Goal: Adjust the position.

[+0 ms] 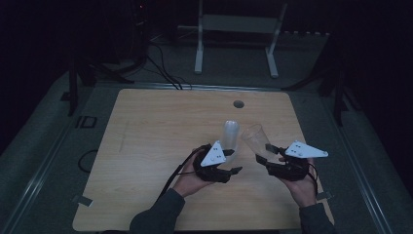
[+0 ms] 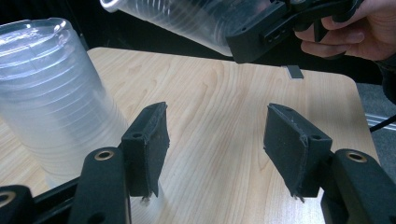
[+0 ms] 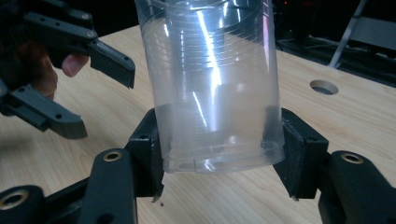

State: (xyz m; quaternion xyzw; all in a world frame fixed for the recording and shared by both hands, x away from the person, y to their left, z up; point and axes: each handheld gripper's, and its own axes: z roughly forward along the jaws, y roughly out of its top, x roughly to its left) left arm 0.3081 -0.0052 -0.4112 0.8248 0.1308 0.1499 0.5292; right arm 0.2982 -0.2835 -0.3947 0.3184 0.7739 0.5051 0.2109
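A stack of clear plastic cups [image 1: 231, 135] stands upright on the wooden table [image 1: 146, 146], right of centre. My left gripper [image 1: 233, 161] is just in front of it. In the left gripper view the stack [image 2: 51, 102] sits outside the left jaw, and my left gripper [image 2: 217, 140] is open with only bare wood between the pads. My right gripper [image 1: 263, 155] is shut on a clear cup [image 1: 255, 138], held off the table and leaning left toward the stack. In the right gripper view both pads of my right gripper [image 3: 219, 144] press the cup's base [image 3: 215, 84].
A round cable hole [image 1: 238, 104] lies in the table's far half. A white metal stand [image 1: 234, 29] and dark cables [image 1: 160, 68] are on the floor beyond the table. The table's left half is bare wood. The room around it is dark.
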